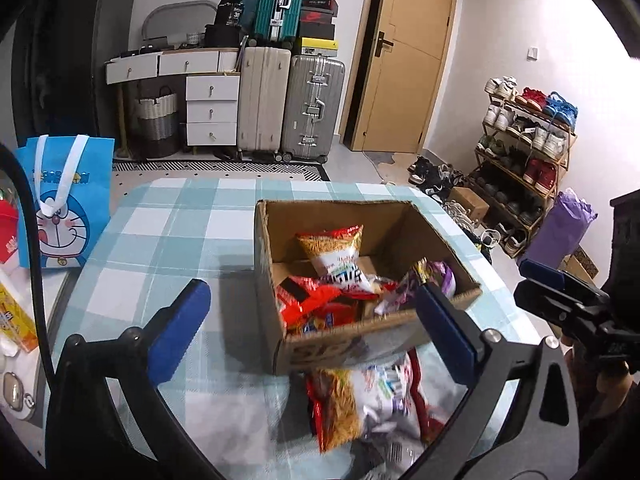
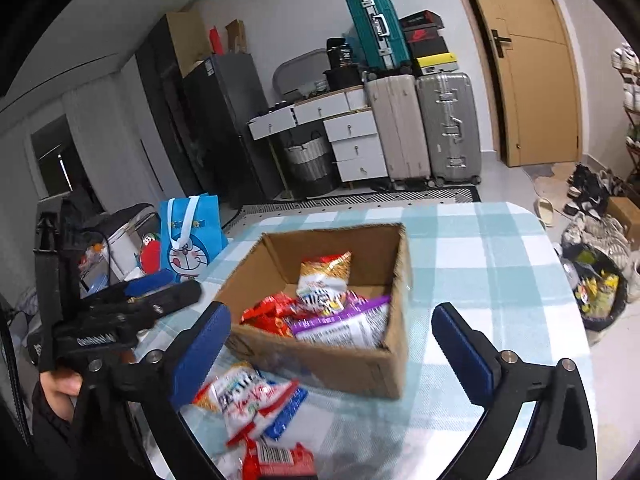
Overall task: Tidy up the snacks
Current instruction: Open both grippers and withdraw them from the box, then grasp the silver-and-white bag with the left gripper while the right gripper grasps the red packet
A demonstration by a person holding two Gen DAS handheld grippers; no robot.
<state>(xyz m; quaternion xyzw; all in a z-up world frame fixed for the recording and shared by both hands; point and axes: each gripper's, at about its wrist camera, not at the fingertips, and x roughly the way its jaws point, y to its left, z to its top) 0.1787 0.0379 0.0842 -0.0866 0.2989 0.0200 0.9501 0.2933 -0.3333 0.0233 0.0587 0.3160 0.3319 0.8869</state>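
White walls (image 1: 500,20), pale tile floor (image 1: 360,160). Wooden door (image 1: 412,52) shut, dark handle on left side. Next to it: beige suitcase (image 1: 262,100) and silver suitcase (image 1: 312,108) standing side by side, teal suitcase (image 1: 280,0) on top, shoeboxes (image 1: 318,20) stacked beside that. White drawer unit (image 1: 212,110) with woven basket (image 1: 156,120) beside it. Dark fridge (image 2: 224,120) further left. Shoe rack (image 1: 524,140) packed along right wall, more shoes loose on floor. Patterned rug (image 1: 220,168) in front of the suitcases. Worktop (image 1: 160,220) wears blue-white check cloth.
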